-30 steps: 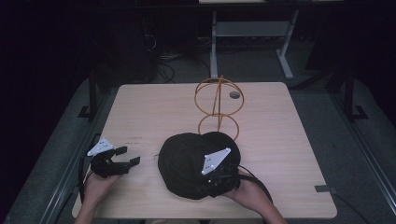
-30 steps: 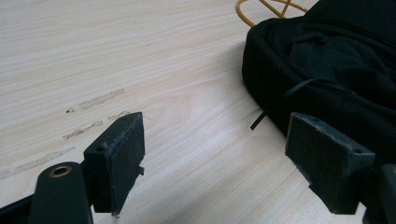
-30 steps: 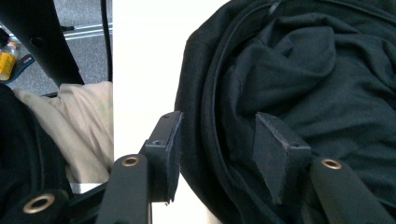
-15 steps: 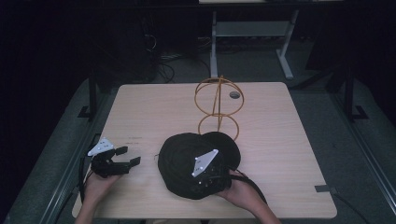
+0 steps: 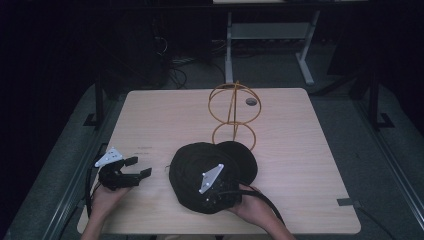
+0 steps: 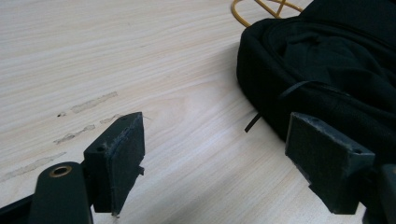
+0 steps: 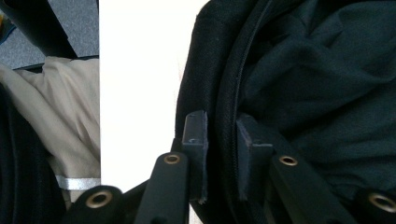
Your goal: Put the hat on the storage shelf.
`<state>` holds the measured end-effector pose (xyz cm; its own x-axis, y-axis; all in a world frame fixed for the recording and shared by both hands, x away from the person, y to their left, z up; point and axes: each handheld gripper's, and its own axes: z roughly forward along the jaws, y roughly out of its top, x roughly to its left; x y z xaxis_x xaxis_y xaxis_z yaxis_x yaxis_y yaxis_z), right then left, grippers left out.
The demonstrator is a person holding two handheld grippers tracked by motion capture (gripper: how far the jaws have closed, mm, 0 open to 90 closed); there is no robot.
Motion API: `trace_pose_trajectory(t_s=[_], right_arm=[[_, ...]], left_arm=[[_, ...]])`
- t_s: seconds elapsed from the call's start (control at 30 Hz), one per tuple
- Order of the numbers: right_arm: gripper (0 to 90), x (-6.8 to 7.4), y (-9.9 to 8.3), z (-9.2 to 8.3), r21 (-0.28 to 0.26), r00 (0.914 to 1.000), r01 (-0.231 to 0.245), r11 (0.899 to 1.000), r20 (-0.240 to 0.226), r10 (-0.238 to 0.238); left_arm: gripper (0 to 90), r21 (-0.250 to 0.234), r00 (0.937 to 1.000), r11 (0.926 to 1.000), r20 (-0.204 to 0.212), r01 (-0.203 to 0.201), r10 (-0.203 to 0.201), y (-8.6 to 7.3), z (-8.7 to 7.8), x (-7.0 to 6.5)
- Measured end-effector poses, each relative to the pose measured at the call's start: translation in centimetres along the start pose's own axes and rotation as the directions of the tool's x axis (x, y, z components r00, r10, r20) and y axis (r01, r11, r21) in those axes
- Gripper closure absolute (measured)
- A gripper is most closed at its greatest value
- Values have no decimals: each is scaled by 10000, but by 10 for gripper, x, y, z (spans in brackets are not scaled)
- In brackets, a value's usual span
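Note:
A black cap lies on the wooden table, in front of a gold wire stand. My right gripper sits at the cap's near edge. In the right gripper view its jaws have just been closing and now pinch the cap's stitched rim between their pads. My left gripper rests low on the table to the left of the cap, open. In the left gripper view nothing lies between its jaws, and the cap sits just beyond its right jaw.
A round cable hole is in the table behind the stand, whose base ring shows past the cap. The table's near edge and the person's beige trousers lie close to the right gripper. Bare wood stretches left and far of the cap.
My right gripper has slid left and lower along the cap's near edge. The left gripper has stayed put.

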<state>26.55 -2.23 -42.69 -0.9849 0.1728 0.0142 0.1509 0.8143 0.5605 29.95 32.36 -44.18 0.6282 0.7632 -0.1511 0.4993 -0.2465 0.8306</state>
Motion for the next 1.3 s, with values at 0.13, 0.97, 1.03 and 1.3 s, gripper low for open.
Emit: trace_pose_trajectory(t_s=[0.13,0.97,1.03,1.3], right_arm=[[781,-1,-1,-4,-222,10000,18,9998,40,-17],[783,-15,3,-78,-2622,9949,-994,9599,-79,1009],[782,-15,4,-88,-2749,9943,-1059,9556,-166,1054],[783,-14,2,-122,-3410,9922,-1190,9325,-53,1246]], left_arm=[[195,-9,10000,10000,71,2,-2,0,1,-1],[210,-913,9856,9929,1438,-764,891,20,8,-46],[211,-967,9807,9909,1627,-936,1085,23,9,-51],[210,-1683,9478,9798,2799,-1079,1525,38,13,-77]])
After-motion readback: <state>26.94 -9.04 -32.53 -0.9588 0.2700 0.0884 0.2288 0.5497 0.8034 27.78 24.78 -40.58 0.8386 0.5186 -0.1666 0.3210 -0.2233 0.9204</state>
